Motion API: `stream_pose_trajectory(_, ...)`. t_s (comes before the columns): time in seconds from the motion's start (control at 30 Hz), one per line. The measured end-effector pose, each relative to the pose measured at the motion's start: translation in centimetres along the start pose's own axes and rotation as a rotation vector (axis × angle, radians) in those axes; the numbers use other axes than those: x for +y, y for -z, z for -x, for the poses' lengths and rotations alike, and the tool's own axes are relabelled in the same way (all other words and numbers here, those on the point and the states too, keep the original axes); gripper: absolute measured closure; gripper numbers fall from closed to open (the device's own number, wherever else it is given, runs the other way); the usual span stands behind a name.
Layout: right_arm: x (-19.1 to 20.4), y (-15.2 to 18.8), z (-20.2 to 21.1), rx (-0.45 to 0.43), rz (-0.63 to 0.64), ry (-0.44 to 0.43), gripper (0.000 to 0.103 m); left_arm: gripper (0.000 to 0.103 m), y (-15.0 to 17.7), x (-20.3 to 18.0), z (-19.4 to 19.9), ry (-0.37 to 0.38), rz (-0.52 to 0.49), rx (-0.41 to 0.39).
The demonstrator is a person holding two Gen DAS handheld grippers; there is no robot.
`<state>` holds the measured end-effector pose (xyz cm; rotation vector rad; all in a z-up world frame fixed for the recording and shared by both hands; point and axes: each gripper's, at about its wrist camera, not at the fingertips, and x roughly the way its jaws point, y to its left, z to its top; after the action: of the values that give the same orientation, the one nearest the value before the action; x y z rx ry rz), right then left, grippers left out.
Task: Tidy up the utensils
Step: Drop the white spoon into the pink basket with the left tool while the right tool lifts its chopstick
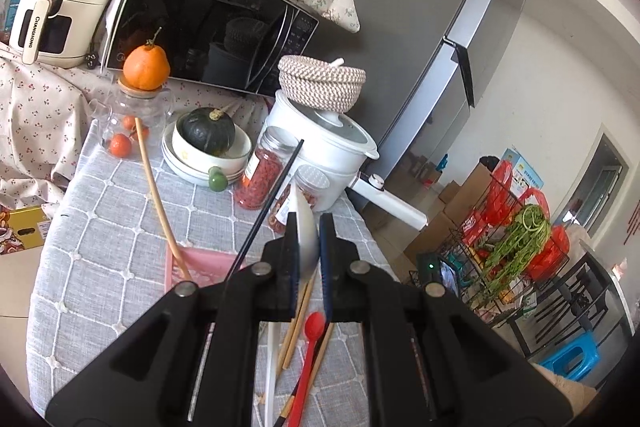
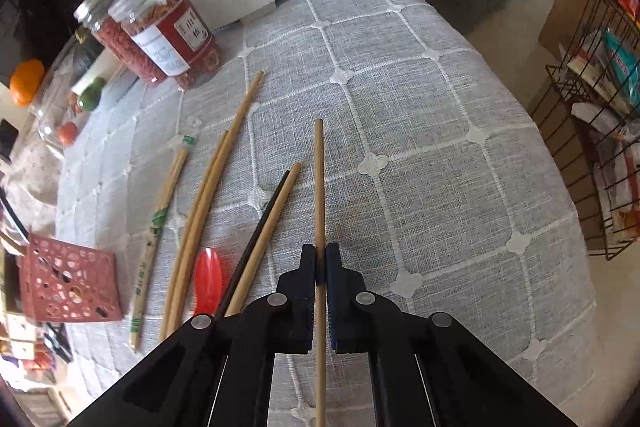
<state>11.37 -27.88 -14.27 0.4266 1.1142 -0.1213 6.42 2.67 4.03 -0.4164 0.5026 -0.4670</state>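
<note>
In the left wrist view my left gripper (image 1: 308, 218) is shut on a white spoon (image 1: 305, 227), held above the grey checked tablecloth (image 1: 120, 227). Ahead of it a pink basket (image 1: 204, 265) holds a wooden chopstick (image 1: 158, 187) and a black chopstick (image 1: 276, 195), both leaning. Below the left gripper lie a red spoon (image 1: 310, 343) and wooden chopsticks (image 1: 294, 327). In the right wrist view my right gripper (image 2: 320, 250) is shut on a single wooden chopstick (image 2: 319, 183) resting on the cloth. Left of it lie a black chopstick (image 2: 260, 227), more wooden chopsticks (image 2: 204, 219), a wrapped pair (image 2: 154, 231), the red spoon (image 2: 208, 283) and the pink basket (image 2: 68, 279).
Two jars (image 1: 260, 175) and a white pot (image 1: 332, 147) with a woven basket (image 1: 322, 79) on top stand at the back of the table. Stacked bowls with a dark squash (image 1: 206, 131), a glass jar, a microwave (image 1: 208, 23) and an air fryer stand behind. A wire rack (image 2: 592, 147) stands beyond the right edge.
</note>
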Motion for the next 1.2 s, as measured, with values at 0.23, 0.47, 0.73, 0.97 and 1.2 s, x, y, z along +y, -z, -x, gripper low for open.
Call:
stream_pose_trajectory(0.23,-0.6,-0.4,4.5,-0.122,-0.016,-0.118,0.098,0.093,-1.3,0.7,-0.8,-0.034,-0.024,-0.120)
stream_pose_trajectory(0.47,1.3,0.3,9.0,-0.245,0.026,-0.196,0.098,0.093,-2.2,0.2,-2.8,-0.078,-0.117,-0.182)
stream_pose_trajectory(0.73,2.3,0.9,12.1,-0.349,0.079,-0.243,0.098,0.093,-1.4,1.1,-5.3,-0.087,-0.193,-0.180)
stream_pose_trajectory(0.97,3.1,1.3,13.1,-0.412,0.113,-0.267,0.098,0.093,-0.9,2.7,-6.1,-0.093,-0.172,-0.162)
stream_pose_trajectory(1.2,4.5,1.9,13.8,-0.462,0.147,-0.300,0.098,0.093,-0.7,2.8,-6.0,-0.083,-0.192,-0.135)
